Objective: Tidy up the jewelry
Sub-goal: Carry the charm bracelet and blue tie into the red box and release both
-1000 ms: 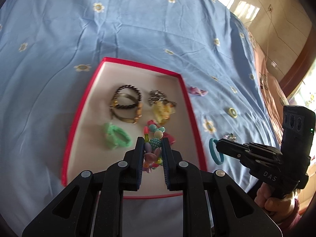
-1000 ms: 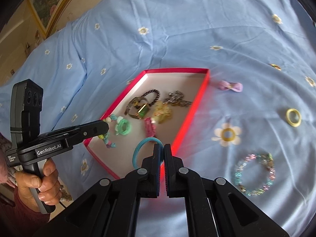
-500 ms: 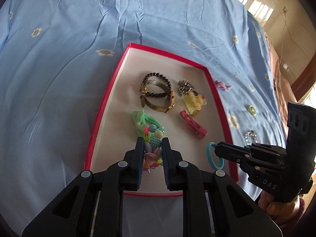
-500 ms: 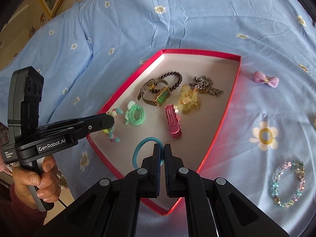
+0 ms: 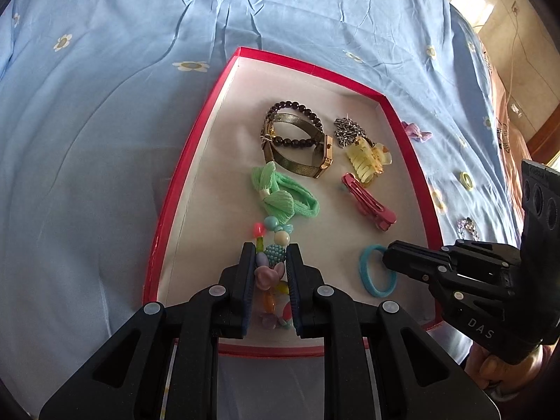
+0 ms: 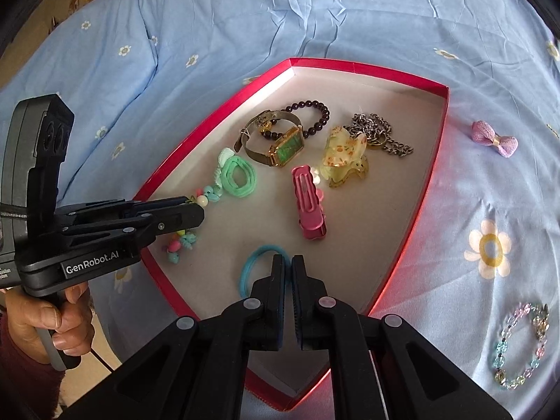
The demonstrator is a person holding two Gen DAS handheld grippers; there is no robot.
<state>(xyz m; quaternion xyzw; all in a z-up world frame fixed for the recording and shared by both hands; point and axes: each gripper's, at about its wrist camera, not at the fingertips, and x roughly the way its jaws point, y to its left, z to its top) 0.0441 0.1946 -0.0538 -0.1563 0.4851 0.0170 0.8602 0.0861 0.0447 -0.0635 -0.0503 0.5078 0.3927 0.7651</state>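
Observation:
A red-rimmed box (image 5: 196, 161) with a white floor lies on the blue bedsheet; it also shows in the right wrist view (image 6: 434, 161). My left gripper (image 5: 271, 266) is shut on a colourful bead bracelet (image 5: 269, 245) over the box's near left part; the bracelet also shows in the right wrist view (image 6: 182, 241). My right gripper (image 6: 290, 273) is shut on a blue hair tie (image 6: 252, 266) over the box's near part; the hair tie also shows in the left wrist view (image 5: 374, 276). In the box lie a watch (image 6: 280, 143), a dark bead bracelet (image 6: 315, 115), a green hair tie (image 6: 238, 175), a pink clip (image 6: 308, 203), a yellow claw clip (image 6: 343, 157) and a chain (image 6: 381, 133).
On the sheet right of the box lie a purple bow (image 6: 495, 140), a pastel bead bracelet (image 6: 521, 346) and a yellow ring (image 5: 467, 179). The bed's edge and a tiled floor (image 5: 504, 42) are at the far right in the left wrist view.
Both grippers have moved over the box, each still holding its item. The right gripper has carried the blue hair tie from beside the box to above its floor.

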